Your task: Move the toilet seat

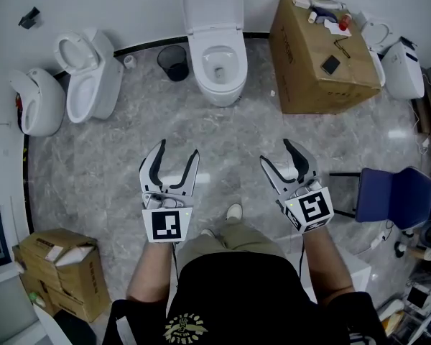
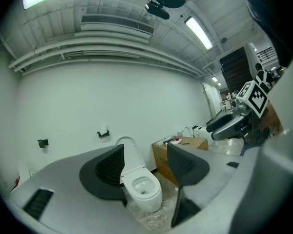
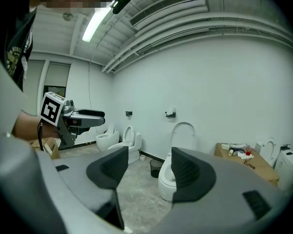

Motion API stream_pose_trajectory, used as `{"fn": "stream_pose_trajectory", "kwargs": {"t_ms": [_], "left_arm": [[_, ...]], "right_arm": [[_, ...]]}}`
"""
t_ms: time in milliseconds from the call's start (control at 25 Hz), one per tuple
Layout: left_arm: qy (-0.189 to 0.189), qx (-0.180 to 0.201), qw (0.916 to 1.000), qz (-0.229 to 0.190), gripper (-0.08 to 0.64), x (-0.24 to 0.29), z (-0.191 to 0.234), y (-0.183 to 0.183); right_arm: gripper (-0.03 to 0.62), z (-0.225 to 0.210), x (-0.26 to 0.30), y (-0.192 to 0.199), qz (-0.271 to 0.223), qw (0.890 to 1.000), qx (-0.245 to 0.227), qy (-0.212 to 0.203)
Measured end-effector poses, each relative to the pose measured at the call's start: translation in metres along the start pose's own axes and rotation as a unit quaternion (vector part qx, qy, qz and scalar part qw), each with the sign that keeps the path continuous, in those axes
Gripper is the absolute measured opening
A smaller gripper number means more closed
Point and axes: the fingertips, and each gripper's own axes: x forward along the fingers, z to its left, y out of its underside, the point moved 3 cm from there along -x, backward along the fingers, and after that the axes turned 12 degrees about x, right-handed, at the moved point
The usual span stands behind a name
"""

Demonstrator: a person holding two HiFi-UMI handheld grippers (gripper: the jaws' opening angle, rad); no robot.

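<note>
Head view looks down on a white ceramic toilet (image 1: 217, 67) at the far wall, its white oval toilet seat cover (image 1: 212, 4) standing upright. Well apart from it, on the near side, the left gripper (image 1: 178, 149) and right gripper (image 1: 276, 152) hover above grey marble floor (image 1: 115, 157), jaws spread, nothing between them. A brown cardboard box (image 1: 309, 63) stands right of the toilet.

Floor (image 1: 223, 131) bare from person's feet to toilet (image 1: 215, 63) at back wall: frontal approach free. Black bin (image 1: 174, 62) just left of bowl. Cardboard box (image 1: 320, 52) near on right, narrow gap between. Blue chair (image 1: 395, 196) at floor's right edge. Second toilet (image 1: 86, 77) in back-left corner. Stacked boxes (image 1: 57, 275) in front-left corner.
</note>
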Motion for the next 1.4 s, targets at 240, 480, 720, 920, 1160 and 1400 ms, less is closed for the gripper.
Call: {"fn": "stream_pose_trajectory", "kwargs": {"t_ms": [240, 480, 720, 920, 1160, 1400], "left_arm": [[-0.013, 0.006, 0.9998, 0.013, 0.275, 0.011, 0.001, 0.000], [-0.019, 0.003, 0.9997, 0.017, 0.273, 0.013, 0.005, -0.001], [-0.011, 0.006, 0.9999, 0.011, 0.273, 0.023, 0.005, -0.001], [-0.010, 0.001, 0.9999, -0.004, 0.273, 0.038, 0.009, -0.002], [-0.001, 0.005, 1.0000, 0.000, 0.273, 0.059, 0.024, 0.004], [0.000, 0.011, 0.9999, -0.003, 0.273, 0.082, 0.043, 0.008]], "right_arm": [[0.265, -0.016, 0.008, -0.004, 0.002, 1.000, 0.002, -0.013], [0.265, -0.021, 0.014, -0.008, -0.001, 1.000, 0.004, -0.017], [0.265, -0.026, 0.021, -0.010, -0.001, 1.000, 0.002, -0.013], [0.265, -0.032, 0.032, -0.012, 0.004, 1.000, 0.002, -0.009], [0.265, -0.040, 0.056, -0.016, 0.010, 1.000, 0.006, -0.003], [0.265, -0.043, 0.083, -0.023, 0.014, 1.000, 0.009, -0.002]]}}
